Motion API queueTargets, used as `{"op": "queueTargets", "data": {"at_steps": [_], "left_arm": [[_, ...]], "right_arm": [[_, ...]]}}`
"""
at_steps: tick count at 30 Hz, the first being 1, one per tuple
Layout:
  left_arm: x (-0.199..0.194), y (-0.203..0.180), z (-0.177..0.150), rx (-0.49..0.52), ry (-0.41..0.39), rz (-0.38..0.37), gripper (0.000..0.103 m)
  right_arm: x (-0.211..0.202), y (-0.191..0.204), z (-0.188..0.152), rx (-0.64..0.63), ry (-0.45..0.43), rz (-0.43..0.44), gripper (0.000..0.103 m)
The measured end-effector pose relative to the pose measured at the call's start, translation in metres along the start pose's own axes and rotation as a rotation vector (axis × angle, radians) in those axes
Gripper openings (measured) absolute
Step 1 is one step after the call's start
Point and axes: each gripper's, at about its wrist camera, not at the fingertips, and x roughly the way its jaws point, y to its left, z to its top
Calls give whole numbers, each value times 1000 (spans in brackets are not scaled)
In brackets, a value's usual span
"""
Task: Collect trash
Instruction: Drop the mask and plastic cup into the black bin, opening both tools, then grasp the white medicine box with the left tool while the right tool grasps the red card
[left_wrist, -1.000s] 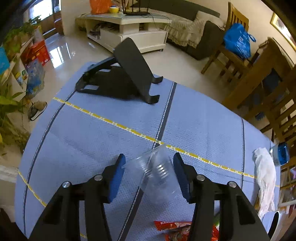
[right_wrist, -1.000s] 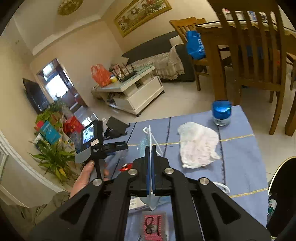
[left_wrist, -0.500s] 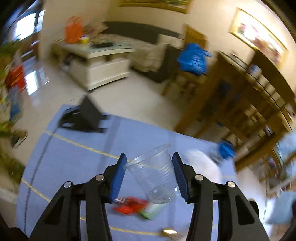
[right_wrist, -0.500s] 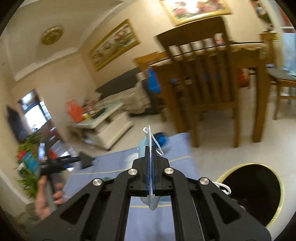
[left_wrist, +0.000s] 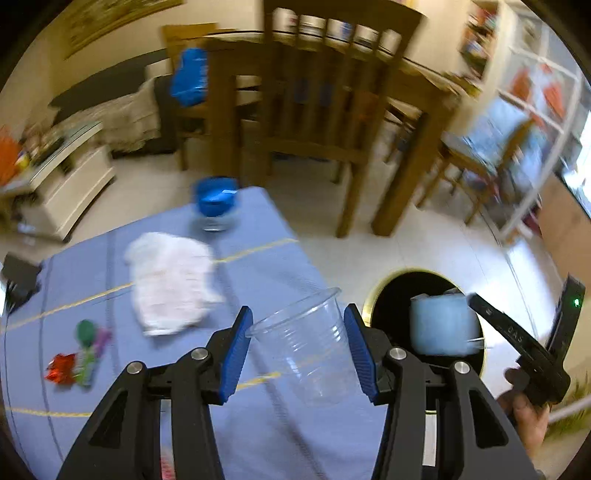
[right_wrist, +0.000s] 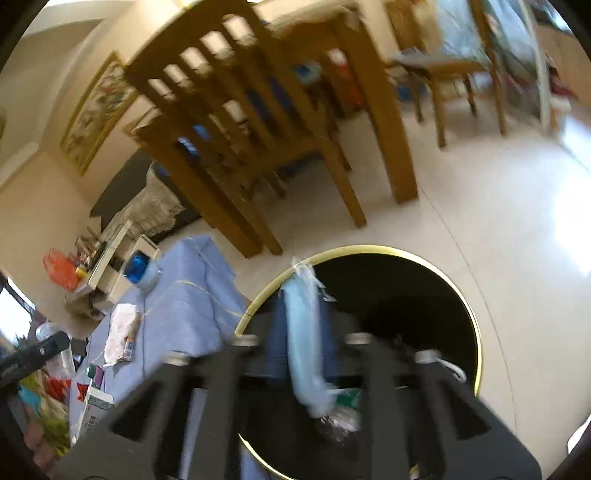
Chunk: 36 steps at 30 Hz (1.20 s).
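My left gripper (left_wrist: 297, 343) is shut on a clear plastic cup (left_wrist: 306, 350) and holds it tilted above the right edge of the blue table (left_wrist: 258, 258). A black trash bin with a gold rim (left_wrist: 373, 299) stands on the floor to the right of it. My right gripper (right_wrist: 299, 332) holds a light blue face mask (right_wrist: 304, 332) over the bin's opening (right_wrist: 388, 295); the view is blurred, and the jaws seem slightly apart. The mask also shows over the bin in the left wrist view (left_wrist: 441, 325).
On the table lie a crumpled white tissue (left_wrist: 170, 277), a blue-lidded container (left_wrist: 214, 201), and red and green wrappers (left_wrist: 74, 362). A white carton (right_wrist: 94, 406) lies near the front. Wooden chairs (left_wrist: 314, 110) and a dining table stand behind the bin.
Both grippers swung right from the table toward the bin. The left lifted the cup off the table. The right brought the mask over the bin's opening.
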Motion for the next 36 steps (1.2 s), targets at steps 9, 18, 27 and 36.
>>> {"op": "queueTargets", "data": {"at_steps": [9,18,27,36], "left_arm": [[59,-104,-2,200,74,-68,50],[68,-140,-7,308,43,-85,74],[22,-97,-19,322,-61,-5,95],[-51,24,-103,320,-124,161,96]], "right_arm": [[-69,-50,6,80,-180,-9,74],[-119,-74,7,126,-254,-25,79],[-115,-17,-3,48,-204,25,80],[-77,118,-47,-162,-9,222,86]]}}
